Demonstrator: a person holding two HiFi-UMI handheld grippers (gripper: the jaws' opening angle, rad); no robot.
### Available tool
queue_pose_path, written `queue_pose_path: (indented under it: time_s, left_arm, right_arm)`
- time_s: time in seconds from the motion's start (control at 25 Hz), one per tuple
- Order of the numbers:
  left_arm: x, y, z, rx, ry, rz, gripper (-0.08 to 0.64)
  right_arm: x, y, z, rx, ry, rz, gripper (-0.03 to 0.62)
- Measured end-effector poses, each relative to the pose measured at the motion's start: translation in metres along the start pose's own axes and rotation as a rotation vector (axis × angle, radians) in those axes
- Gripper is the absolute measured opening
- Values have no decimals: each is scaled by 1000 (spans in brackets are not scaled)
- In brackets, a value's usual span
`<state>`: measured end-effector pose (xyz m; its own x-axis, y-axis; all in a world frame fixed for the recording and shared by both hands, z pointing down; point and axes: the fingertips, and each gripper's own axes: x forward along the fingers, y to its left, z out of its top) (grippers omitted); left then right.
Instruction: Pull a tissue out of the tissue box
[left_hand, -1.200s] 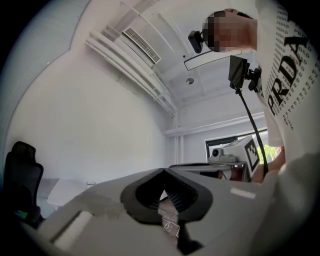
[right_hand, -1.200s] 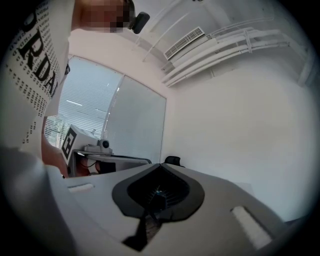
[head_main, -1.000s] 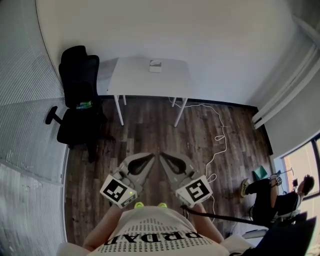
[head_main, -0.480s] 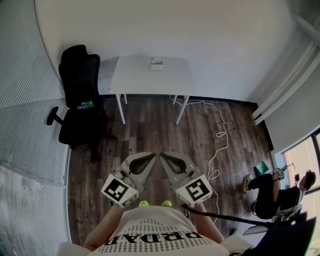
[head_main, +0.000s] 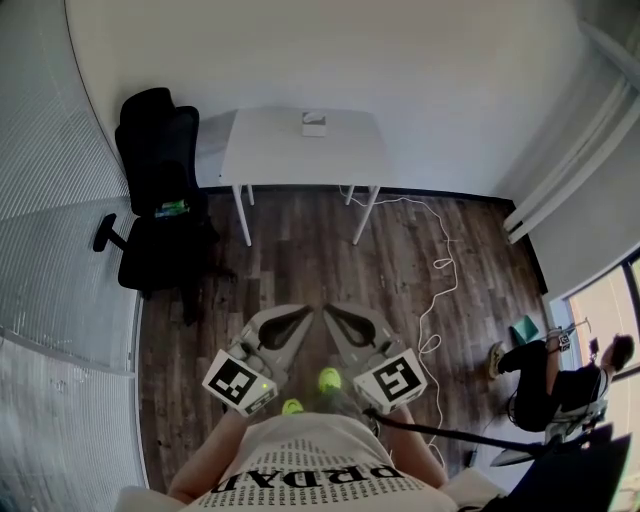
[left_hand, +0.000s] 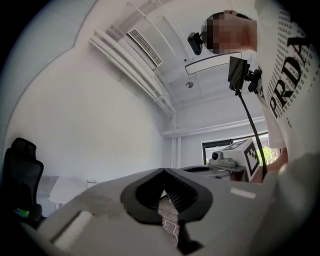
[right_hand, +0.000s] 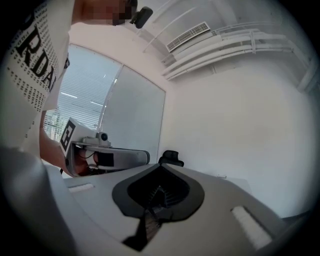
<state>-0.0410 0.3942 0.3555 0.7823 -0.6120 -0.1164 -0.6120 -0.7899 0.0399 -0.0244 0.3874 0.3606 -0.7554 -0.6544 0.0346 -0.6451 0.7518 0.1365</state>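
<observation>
My left gripper (head_main: 305, 313) had its jaws pressed together with nothing between them. My right gripper (head_main: 329, 313) was closed and empty too. Their tips almost met in front of my body, above the dark wood floor (head_main: 300, 260). The tissue box (head_main: 314, 123) sat well apart from both, near the far edge of the white table (head_main: 260, 160) by the wall. A black office chair (head_main: 155, 190) stood just left of the table, and a white cable (head_main: 440, 270) trailed over the floor to the right.
</observation>
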Motion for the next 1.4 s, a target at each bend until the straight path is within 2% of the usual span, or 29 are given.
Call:
queue_pose_path:
  time_s: [0.36, 0.6, 0.76, 1.08, 1.2, 1.4]
  left_arm:
    - [30, 17, 5, 1, -27, 50, -3]
    - [68, 39, 3, 26, 1, 78, -3]
    - [94, 45, 5, 12, -26, 87, -3]
    - [151, 51, -18, 8, 11, 109, -3]
    - [165, 52, -20, -10, 0, 118, -3]
    - [177, 53, -28, 10, 21, 129, -3]
  right_arm:
    - [16, -34, 2, -10, -21, 33, 9]
    - [25, -75, 2, -6, -25, 63, 9]
    - [28, -101, -2, -19, -17, 87, 9]
    - [25, -156, -24, 8, 4, 131, 9]
    - [24, -168, -30, 6, 3, 139, 9]
    - [19, -183, -36, 26, -12, 131, 9]
